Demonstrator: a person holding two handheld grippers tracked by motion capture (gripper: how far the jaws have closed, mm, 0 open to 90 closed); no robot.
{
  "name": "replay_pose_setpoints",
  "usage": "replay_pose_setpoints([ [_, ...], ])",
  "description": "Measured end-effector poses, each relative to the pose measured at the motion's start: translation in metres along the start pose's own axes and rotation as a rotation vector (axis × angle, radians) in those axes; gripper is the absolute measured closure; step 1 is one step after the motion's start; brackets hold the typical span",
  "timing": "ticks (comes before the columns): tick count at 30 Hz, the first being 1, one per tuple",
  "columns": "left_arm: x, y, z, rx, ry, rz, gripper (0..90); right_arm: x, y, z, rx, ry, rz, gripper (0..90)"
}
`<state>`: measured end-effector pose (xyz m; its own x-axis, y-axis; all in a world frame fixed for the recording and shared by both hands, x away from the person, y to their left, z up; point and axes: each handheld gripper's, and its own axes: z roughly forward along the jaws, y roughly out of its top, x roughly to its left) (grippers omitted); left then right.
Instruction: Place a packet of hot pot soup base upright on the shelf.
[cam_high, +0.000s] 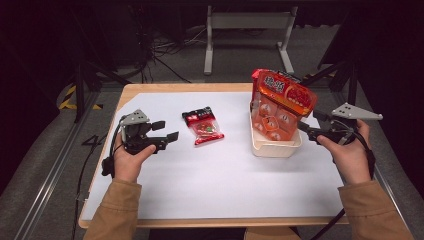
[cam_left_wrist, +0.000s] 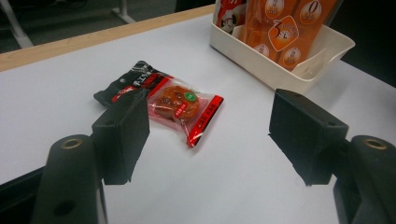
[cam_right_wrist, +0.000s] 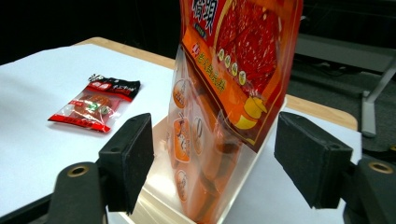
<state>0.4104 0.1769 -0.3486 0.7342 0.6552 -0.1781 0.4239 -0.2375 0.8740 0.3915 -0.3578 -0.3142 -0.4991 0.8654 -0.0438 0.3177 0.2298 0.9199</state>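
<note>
A person sits at the near side of a table (cam_high: 210, 195) covered by a white sheet, its wooden edge showing along the far and near sides; each hand holds a gripper. The left gripper (cam_high: 165, 131) rests at the left of the table, held in the left hand (cam_high: 129, 161), its fingers (cam_left_wrist: 122, 135) spread apart and released with nothing between them; in the left gripper view they frame bare white surface, with the small snack packet (cam_left_wrist: 170, 106) lying just beyond the left one. That small snack packet (cam_high: 202, 125), red and black with a clear window showing an orange-brown piece, lies flat near the middle of the table, well apart from both grippers and to the left of the cream tray (cam_high: 278, 148). The cream tray stands at the right of the table, and a large orange snack bag (cam_high: 280, 105) stands upright in it, its top leaning slightly to the right. The right gripper (cam_high: 306, 129), held in the right hand (cam_high: 350, 155), points left at the tray's right side; in the right gripper view its fingers (cam_right_wrist: 130, 158) stand wide apart on either side of the large orange snack bag (cam_right_wrist: 233, 93), released and not pressing it; whether either one touches the bag or tray cannot be told.
</note>
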Motion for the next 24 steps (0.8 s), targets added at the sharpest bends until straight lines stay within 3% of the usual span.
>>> replay_pose_setpoints([
  [5, -0.002, 0.0, 0.006, 0.014, -0.005, 0.016, 29.5, 0.002, -0.001, -0.009, -0.036, -0.002, -0.001, 28.7],
  [13, -0.004, 0.002, 0.027, 0.047, 0.002, 0.02, 29.6, 0.02, -0.002, -0.013, -0.066, 0.088, -0.019, 28.8],
  [24, -0.003, 0.002, 0.07, 0.088, 0.016, -0.016, 30.4, 0.042, 0.0, -0.002, -0.072, 0.189, -0.046, 28.7],
])
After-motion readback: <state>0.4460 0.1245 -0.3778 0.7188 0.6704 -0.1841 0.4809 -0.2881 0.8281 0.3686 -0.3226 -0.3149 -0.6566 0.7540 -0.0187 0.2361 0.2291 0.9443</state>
